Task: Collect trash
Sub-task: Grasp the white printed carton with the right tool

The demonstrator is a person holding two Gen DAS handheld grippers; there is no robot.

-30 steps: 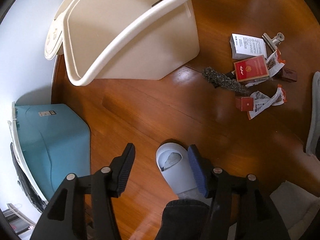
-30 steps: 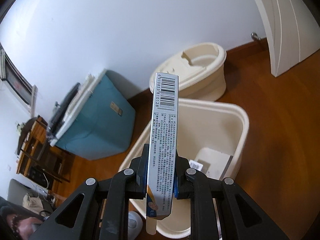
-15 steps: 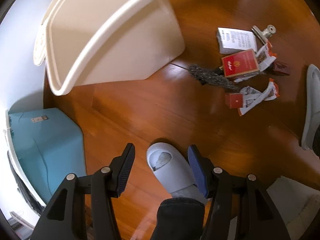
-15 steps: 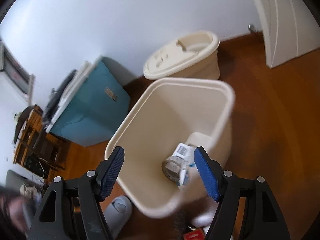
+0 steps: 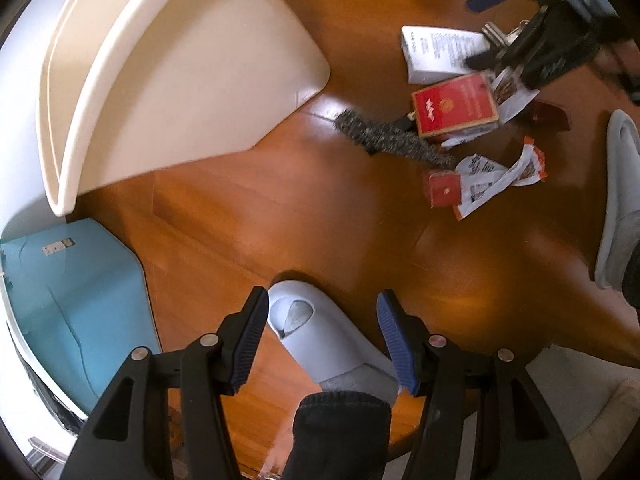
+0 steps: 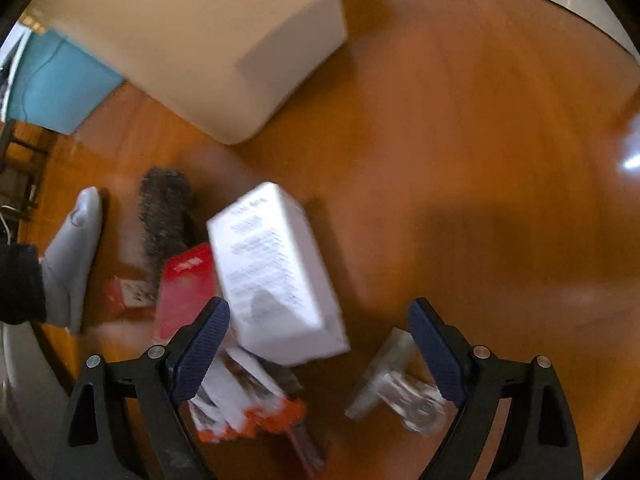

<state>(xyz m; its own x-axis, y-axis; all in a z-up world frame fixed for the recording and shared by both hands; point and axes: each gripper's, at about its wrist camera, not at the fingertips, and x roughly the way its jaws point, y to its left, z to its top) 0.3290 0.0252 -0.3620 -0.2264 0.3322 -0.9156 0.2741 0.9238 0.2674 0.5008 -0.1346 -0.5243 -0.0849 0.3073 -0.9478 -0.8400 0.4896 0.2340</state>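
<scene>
A cream bin (image 5: 168,80) stands on the wood floor; it also shows in the right wrist view (image 6: 208,40). Trash lies in a pile to its right: a white box (image 5: 436,54) (image 6: 276,276), a red box (image 5: 456,106) (image 6: 184,288), a small red box (image 5: 444,194), torn wrappers (image 5: 500,176) (image 6: 244,408), a dark brush (image 5: 388,138) (image 6: 164,216) and a metal clip (image 6: 400,384). My right gripper (image 6: 320,348) is open and empty, low over the white box and clip; it shows in the left wrist view (image 5: 548,40). My left gripper (image 5: 320,340) is open and empty, above a slipper.
A teal box (image 5: 72,308) (image 6: 56,84) stands left of the bin. The person's grey slippers (image 5: 320,340) (image 5: 618,200) stand on the floor either side of the pile. A pale rug (image 5: 580,412) lies at the lower right.
My right gripper opened and dropped the long box into the bin, then swung down over the trash pile. My left gripper's view shifted, so the bin and pile moved left in frame.
</scene>
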